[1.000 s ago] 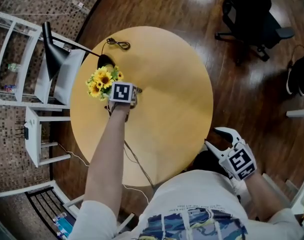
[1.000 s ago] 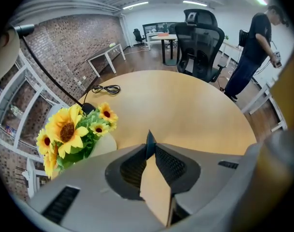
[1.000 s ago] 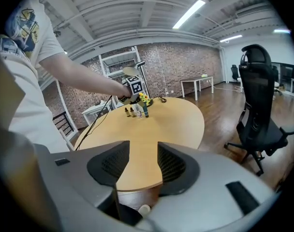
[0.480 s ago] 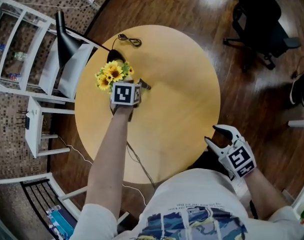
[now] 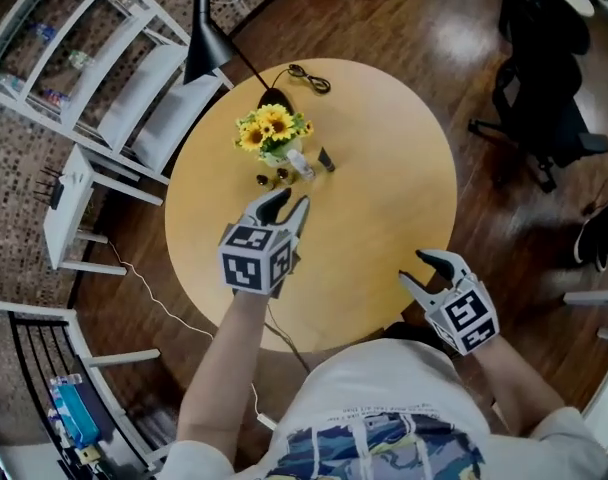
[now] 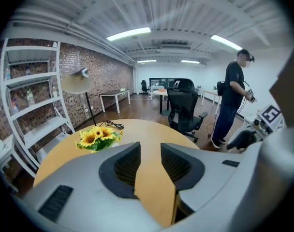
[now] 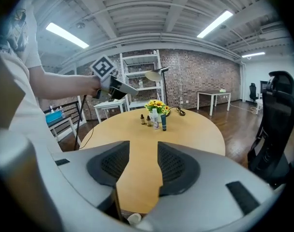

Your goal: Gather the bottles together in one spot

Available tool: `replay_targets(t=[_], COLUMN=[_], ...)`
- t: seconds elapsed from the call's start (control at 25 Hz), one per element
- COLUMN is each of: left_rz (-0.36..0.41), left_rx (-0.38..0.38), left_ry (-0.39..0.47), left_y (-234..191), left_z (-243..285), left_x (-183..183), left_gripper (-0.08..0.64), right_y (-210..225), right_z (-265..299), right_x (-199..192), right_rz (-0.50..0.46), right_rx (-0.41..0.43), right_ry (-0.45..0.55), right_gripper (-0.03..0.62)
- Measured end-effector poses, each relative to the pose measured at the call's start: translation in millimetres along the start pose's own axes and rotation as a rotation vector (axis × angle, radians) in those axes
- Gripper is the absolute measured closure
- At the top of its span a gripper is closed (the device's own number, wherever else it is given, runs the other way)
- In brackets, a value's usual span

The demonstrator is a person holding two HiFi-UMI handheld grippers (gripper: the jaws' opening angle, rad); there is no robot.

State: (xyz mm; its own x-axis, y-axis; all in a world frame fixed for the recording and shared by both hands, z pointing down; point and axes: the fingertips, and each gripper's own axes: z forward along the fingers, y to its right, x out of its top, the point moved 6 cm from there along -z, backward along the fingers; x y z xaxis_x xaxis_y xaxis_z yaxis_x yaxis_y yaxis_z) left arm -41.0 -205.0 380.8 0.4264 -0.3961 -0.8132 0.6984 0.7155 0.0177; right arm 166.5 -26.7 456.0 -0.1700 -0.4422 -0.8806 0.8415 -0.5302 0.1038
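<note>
Where the bottles stand: we see four in a close group on the far part of the round pale wooden bench [image 5: 384,188], just in front of the vase of yellow sunflowers [image 5: 274,133]. They are two small brown glass bottles [image 5: 281,176], a slim white bottle [image 5: 300,164] and a dark teal bottle [image 5: 326,158].
Spacing: the white and teal ones are nearly touching, and the brown pair sits just beside them. We cannot tell whether any of them touch the vase.
Left tool [image 5: 284,208]: it hovers over the bench near the group, pointing at it. Its jaws are apart, and only bare bench shows between them.
Right tool [image 5: 424,268]: it hangs at the near edge of the bench, well apart from the bottles. Its jaws are wide apart and hold nothing.
Task progress: we judge the gathering done or nearly so, since no stray bottle shows elsewhere on the bench.
Risk, tipping: the bottles are narrow and upright. If we reach back in to tidy them, a jaw brushing one could topple it into its neighbours.
Risk, vase: the flowers overhang the group, so a high approach with the left tool could catch a bloom and drag the vase.
Risk, rolling: a fallen bottle could roll across the round bench and off its edge.
Risk, cable: a black cable [image 5: 309,78] lies behind the vase, and a shoved vase could snag it.
</note>
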Motion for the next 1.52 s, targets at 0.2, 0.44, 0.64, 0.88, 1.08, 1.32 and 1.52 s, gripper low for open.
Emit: replay_targets(t=[0.2, 0.44, 0.64, 0.88, 1.08, 1.32, 1.52], left_rz=[-0.156, -0.342, -0.425, -0.444, -0.458, -0.433, -0.443], left_rx=[0.027, 0.121, 0.183, 0.145, 0.106, 0.118, 0.110], left_ry=[0.043, 0.056, 0.074, 0.114, 0.174, 0.179, 0.181], left_y=[18.4, 30.4, 45.8, 77.1, 87.6, 94.6, 100.0], left_z=[-113.9, -221.5, -279.5, -326.7, -358.9, -385.4, -393.6], left_x=[-84.1, -189.7, -244.9, -289.5, -312.8, -329.9, -342.0], left_gripper=[0.411, 0.397, 0.380, 0.379, 0.379, 0.377, 0.377], right_y=[-52.7, -113.9, -166.1, -223.8, -258.3, -279.6, -289.4], right_z=[-4.1, -16.5, -36.7, -68.2, -95.2, -113.5, -122.9], right_x=[12.4, 19.0, 13.7, -3.3, -18.8, -20.0, -22.9], right_rz=[-0.028, -0.033, -0.054, -0.067, -0.032, -0.010, -0.029], right_rx=[0.031, 0.021, -0.011, -0.064, -0.100, -0.130, -0.143], right_ry=[0.003, 0.013, 0.006, 0.006, 0.007, 0.018, 0.019], right_gripper=[0.383, 0.383, 0.383, 0.383, 0.383, 0.385, 0.385])
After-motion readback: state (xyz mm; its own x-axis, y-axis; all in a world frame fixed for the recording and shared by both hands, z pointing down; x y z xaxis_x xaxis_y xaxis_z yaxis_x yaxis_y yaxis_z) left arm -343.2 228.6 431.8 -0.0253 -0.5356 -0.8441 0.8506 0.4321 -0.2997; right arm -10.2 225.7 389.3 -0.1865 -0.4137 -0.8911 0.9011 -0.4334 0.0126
